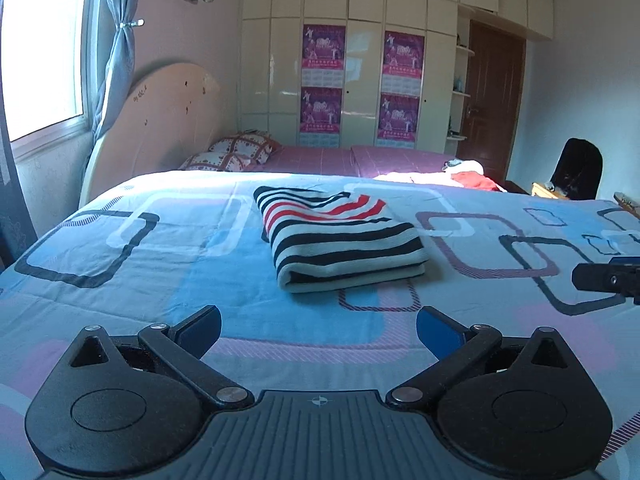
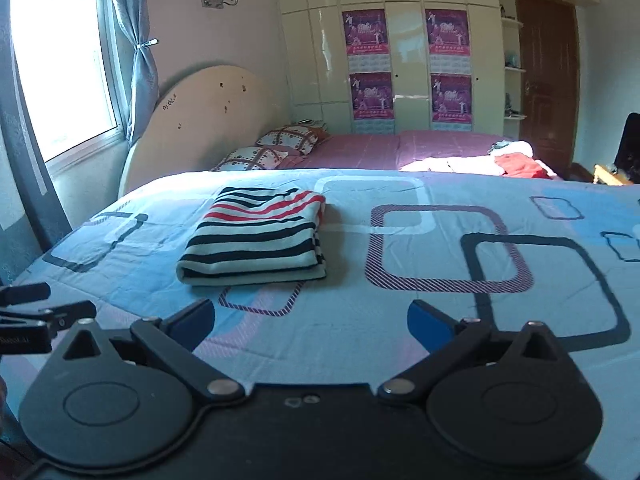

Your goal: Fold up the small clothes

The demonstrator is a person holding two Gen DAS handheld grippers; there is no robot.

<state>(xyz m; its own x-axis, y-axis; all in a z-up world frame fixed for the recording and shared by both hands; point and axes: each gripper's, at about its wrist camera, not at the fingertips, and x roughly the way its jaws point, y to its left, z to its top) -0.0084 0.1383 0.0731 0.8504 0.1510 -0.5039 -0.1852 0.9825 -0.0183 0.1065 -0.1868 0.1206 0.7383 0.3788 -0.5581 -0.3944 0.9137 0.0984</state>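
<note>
Since the striped top (image 1: 340,236) already lies folded into a neat rectangle w/ its thick fold edge facing the cameras, the folding of this piece looks done, or nearly so. It sits on the quilt (image 1: 120,248) at frame centre in the left view, centre-left in the right view (image 2: 256,236), flat, w/ nothing touching it.

The left gripper (image 1: 319,330) is low over the quilt at bottom centre of its frame, jaws wide apart, nothing btwn the blue pads (image 1: 436,330). The right gripper (image 2: 311,322) is the same: bottom centre, jaws spread, empty. Both are short of the top, near but not in contact. Each tool's tip also shows in the other's view, at the right edge of the left view and left edge of the right, so the two flank the top side by side. Prob. held back & open bc a release leaves them that way, and this spacing suits a two-corner grab if another fold is wanted.

More clothes (image 2: 516,162), white and red, lie in a sunlit heap upper right of frame on the far purple bed (image 2: 360,148), well apart from the top. My guess is they're next in line. Pillows (image 2: 280,146) sit by the headboard (image 2: 208,120), upper left-centre; wardrobe w/ posters (image 2: 366,36) behind.

Risk: the soft knit could slump if nudged, so any touch-up should press down, not drag.
</note>
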